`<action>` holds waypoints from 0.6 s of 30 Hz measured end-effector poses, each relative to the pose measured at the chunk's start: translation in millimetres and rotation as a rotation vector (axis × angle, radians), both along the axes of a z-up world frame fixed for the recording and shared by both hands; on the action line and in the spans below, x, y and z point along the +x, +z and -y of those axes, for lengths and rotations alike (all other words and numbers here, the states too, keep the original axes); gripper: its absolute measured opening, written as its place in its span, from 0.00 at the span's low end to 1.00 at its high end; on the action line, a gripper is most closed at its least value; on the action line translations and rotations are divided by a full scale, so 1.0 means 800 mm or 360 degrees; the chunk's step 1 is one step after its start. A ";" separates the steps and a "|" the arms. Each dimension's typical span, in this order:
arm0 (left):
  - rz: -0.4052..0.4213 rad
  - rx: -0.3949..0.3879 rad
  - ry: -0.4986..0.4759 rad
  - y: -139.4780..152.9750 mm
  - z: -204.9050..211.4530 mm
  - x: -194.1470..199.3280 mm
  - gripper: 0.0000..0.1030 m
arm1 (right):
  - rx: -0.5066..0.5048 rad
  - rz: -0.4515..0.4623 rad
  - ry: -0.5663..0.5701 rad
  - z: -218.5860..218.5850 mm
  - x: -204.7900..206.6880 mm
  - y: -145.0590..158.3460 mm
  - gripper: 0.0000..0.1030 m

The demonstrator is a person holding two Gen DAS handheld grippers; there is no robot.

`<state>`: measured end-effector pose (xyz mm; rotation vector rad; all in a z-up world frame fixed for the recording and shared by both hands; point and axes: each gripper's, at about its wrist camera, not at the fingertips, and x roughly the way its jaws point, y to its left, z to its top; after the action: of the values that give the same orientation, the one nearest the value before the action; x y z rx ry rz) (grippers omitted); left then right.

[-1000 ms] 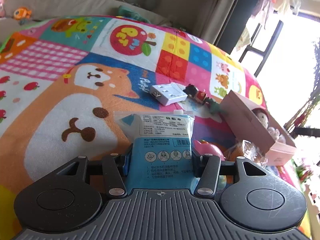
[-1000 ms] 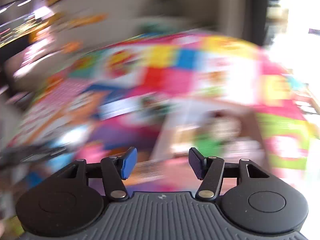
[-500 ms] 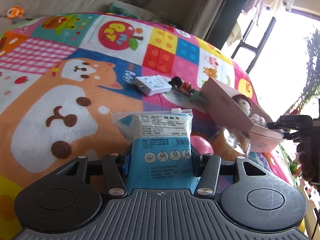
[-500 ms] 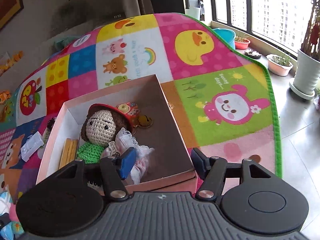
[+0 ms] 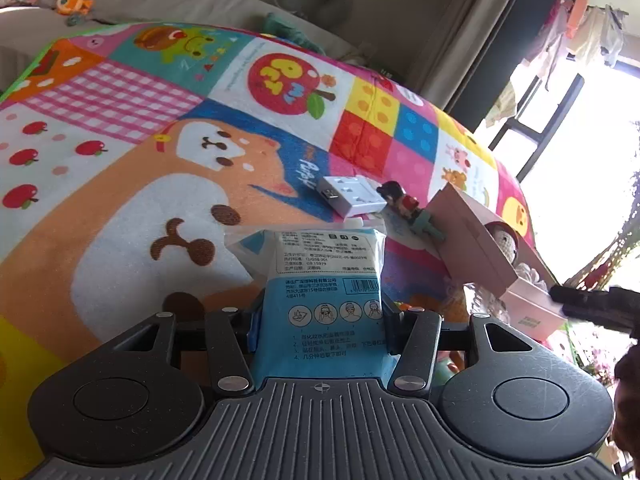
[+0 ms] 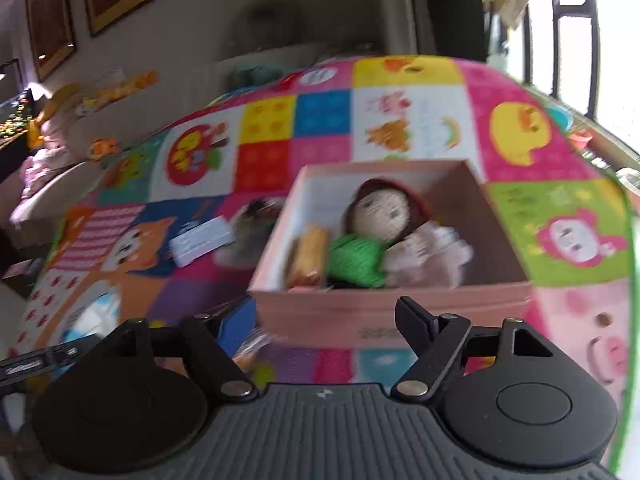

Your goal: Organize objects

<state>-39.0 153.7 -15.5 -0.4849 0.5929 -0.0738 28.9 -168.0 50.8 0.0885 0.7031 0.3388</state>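
My left gripper (image 5: 318, 320) is shut on a blue and white packet (image 5: 326, 276) and holds it above the colourful play mat (image 5: 120, 184). A pink open box (image 6: 384, 308) sits on the mat; it also shows in the left wrist view (image 5: 472, 240). Inside it lie a crocheted doll (image 6: 380, 232) and a yellow item (image 6: 308, 256). My right gripper (image 6: 326, 320) is open and empty, just in front of the box's near wall. A white adapter (image 5: 352, 196) and a small toy figure (image 5: 404, 204) lie on the mat left of the box.
A clear wrapped item (image 5: 476, 300) and other small toys lie beside the box near my left gripper. A sofa with plush toys (image 5: 76, 0) stands beyond the mat. Windows and plant pots (image 6: 580, 136) are to the right.
My right gripper has swung from a blurred pass over the mat to the box, then backed off and turned left. My left gripper still holds the packet and has shifted only slightly.
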 end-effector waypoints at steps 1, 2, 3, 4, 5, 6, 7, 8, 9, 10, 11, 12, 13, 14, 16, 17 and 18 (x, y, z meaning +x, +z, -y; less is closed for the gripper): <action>-0.0004 0.0021 -0.0003 0.001 0.002 -0.001 0.55 | 0.0042 -0.0060 0.0051 -0.013 0.000 -0.007 0.79; -0.0009 0.0051 -0.0006 0.002 0.005 -0.002 0.55 | 0.0076 -0.0117 0.0091 -0.026 0.002 -0.015 0.79; -0.0014 0.0081 -0.0013 0.003 0.009 -0.003 0.55 | 0.0105 -0.0167 0.0128 -0.038 0.005 -0.023 0.79; -0.0018 0.0107 -0.0025 0.004 0.012 -0.005 0.55 | 0.0120 -0.0200 0.0144 -0.050 0.009 -0.031 0.79; -0.0020 0.0126 -0.0040 0.005 0.015 -0.007 0.55 | 0.0117 -0.0216 0.0149 -0.062 0.011 -0.040 0.79; -0.0022 0.0141 -0.0055 0.005 0.017 -0.010 0.55 | 0.0110 -0.0227 0.0159 -0.072 0.015 -0.046 0.79; -0.0023 0.0151 -0.0063 0.005 0.019 -0.012 0.55 | 0.0104 -0.0250 0.0165 -0.080 0.020 -0.052 0.73; -0.0025 0.0157 -0.0068 0.005 0.019 -0.014 0.55 | 0.0104 -0.0283 0.0172 -0.085 0.023 -0.057 0.66; -0.0027 0.0159 -0.0069 0.005 0.020 -0.016 0.55 | 0.0129 -0.0322 0.0207 -0.088 0.024 -0.061 0.56; -0.0030 0.0159 -0.0069 0.005 0.021 -0.017 0.55 | 0.0147 -0.0334 0.0225 -0.088 0.020 -0.061 0.54; -0.0033 0.0162 -0.0070 0.005 0.022 -0.018 0.55 | 0.0131 -0.0323 0.0244 -0.088 0.015 -0.060 0.54; -0.0036 0.0170 -0.0071 0.006 0.025 -0.018 0.55 | 0.0106 -0.0312 0.0269 -0.088 0.008 -0.059 0.54; -0.0039 0.0178 -0.0075 0.006 0.028 -0.018 0.55 | 0.0083 -0.0305 0.0288 -0.085 -0.001 -0.058 0.53; -0.0042 0.0183 -0.0085 0.006 0.032 -0.017 0.55 | 0.0063 -0.0298 0.0305 -0.081 -0.010 -0.057 0.53; -0.0049 0.0188 -0.0113 0.007 0.042 -0.014 0.55 | 0.0028 -0.0292 0.0331 -0.066 -0.029 -0.055 0.53; -0.0048 0.0196 -0.0128 0.007 0.048 -0.013 0.55 | 0.0012 -0.0287 0.0327 -0.056 -0.038 -0.054 0.53; -0.0046 0.0205 -0.0143 0.007 0.055 -0.011 0.55 | -0.0006 -0.0281 0.0311 -0.046 -0.046 -0.053 0.53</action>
<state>-47.6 109.6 -9.9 -0.3348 0.6435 -0.1137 -8.1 -131.3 8.7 0.0463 0.8898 0.5212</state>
